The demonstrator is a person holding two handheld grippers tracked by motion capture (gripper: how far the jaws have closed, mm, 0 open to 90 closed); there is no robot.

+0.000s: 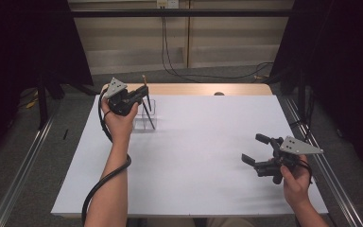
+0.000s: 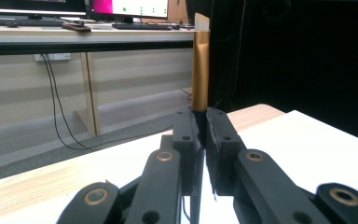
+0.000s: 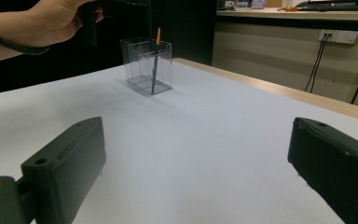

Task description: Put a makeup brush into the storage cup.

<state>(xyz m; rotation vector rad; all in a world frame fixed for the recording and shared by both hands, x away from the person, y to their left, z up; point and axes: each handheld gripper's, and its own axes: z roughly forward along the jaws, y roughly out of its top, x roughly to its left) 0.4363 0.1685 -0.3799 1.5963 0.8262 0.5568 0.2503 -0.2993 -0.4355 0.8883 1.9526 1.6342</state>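
Observation:
My left gripper point(image 1: 145, 96) is at the table's far left, shut on a thin pen point(image 1: 144, 80) with a gold upper end. In the left gripper view the jaws point(image 2: 201, 116) are pressed together around the pen point(image 2: 200, 70), which stands upright above them. Its dark shaft runs down into a clear plastic box point(image 1: 150, 113) just beneath. The right gripper view shows that box point(image 3: 142, 65) with the dark shaft inside and a small orange tip point(image 3: 158, 34) at its rim. My right gripper point(image 1: 253, 148) is held over the front right, open and empty point(image 3: 196, 158).
A white sheet point(image 1: 194, 156) covers the table, with a wooden strip point(image 1: 194, 89) along the far edge. Metal rails point(image 1: 23, 165) run along both sides. Black cables point(image 1: 170, 61) lie on the floor beyond. A small dark object point(image 1: 219, 93) sits at the far edge.

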